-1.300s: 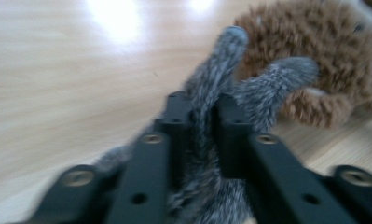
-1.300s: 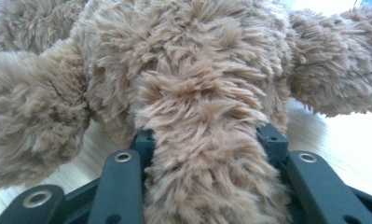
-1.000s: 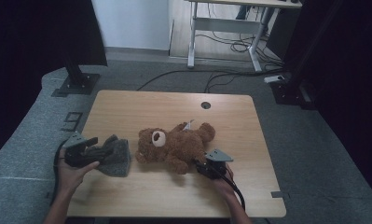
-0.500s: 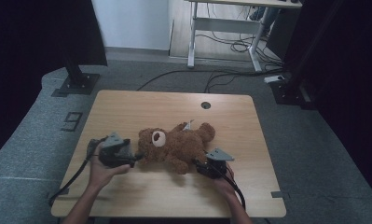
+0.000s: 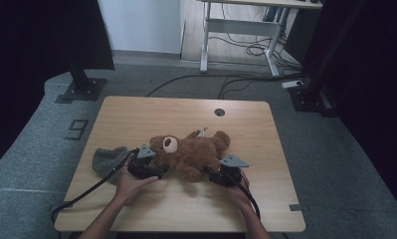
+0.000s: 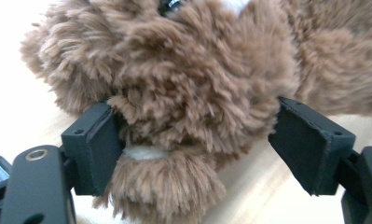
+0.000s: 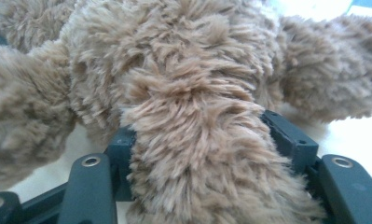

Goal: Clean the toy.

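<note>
A brown teddy bear (image 5: 191, 152) lies on the wooden table (image 5: 136, 114), head toward the left. My left gripper (image 5: 147, 168) is at the bear's head end. In the left gripper view my left gripper (image 6: 197, 149) stands open around a furry lump of the bear (image 6: 188, 93); the left pad (image 6: 93, 149) touches fur and the right pad (image 6: 309, 144) stands apart. My right gripper (image 5: 221, 175) is at the bear's near side. Its jaws have just been opening, and in the right gripper view a limb of the bear (image 7: 197, 154) lies between them, brushing both pads.
A crumpled grey cloth (image 5: 106, 159) lies left of the left hand. A round hole (image 5: 219, 112) sits in the table's far part. Black stands, cables and a desk frame are on the floor beyond the table.
My left hand has moved right, from the grey cloth to the bear's head, leaving the cloth on the table. The right hand has stayed at the bear.
</note>
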